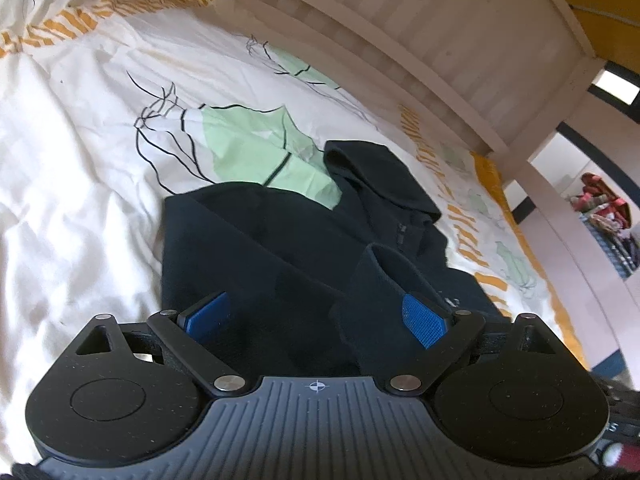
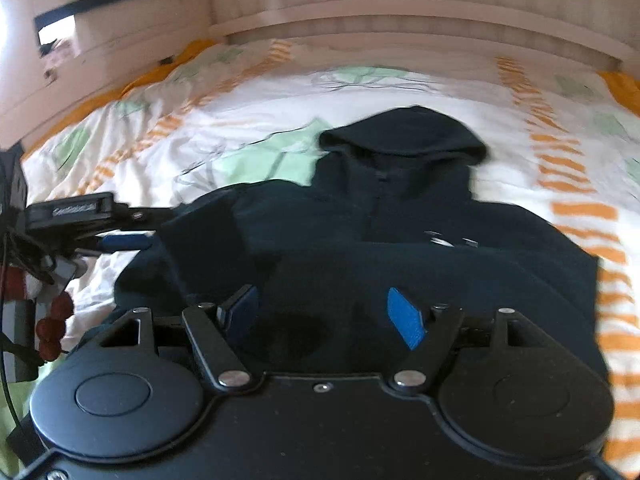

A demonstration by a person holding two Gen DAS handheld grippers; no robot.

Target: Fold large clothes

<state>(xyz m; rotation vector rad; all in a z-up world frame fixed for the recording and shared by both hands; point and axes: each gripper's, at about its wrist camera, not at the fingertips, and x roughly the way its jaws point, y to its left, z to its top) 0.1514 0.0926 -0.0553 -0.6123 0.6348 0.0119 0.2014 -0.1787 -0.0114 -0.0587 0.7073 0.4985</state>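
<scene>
A dark navy hooded sweatshirt (image 1: 280, 248) lies on the bed, hood (image 1: 380, 172) pointing away, with a sleeve cuff (image 1: 384, 276) folded over the body. My left gripper (image 1: 316, 316) is open, its blue pads spread just above the hoodie's near part, with dark fabric between them but not pinched. In the right wrist view the hoodie (image 2: 440, 248) lies flat with its hood (image 2: 404, 132) at the far end. My right gripper (image 2: 324, 314) is open over the hoodie's lower edge. The left gripper shows at the left of that view (image 2: 120, 236).
The bed cover (image 1: 80, 160) is white with green leaf prints and orange striped borders. A pale wooden headboard (image 2: 400, 12) runs along the far side. Shelves with coloured items (image 1: 604, 216) stand beyond the bed's edge.
</scene>
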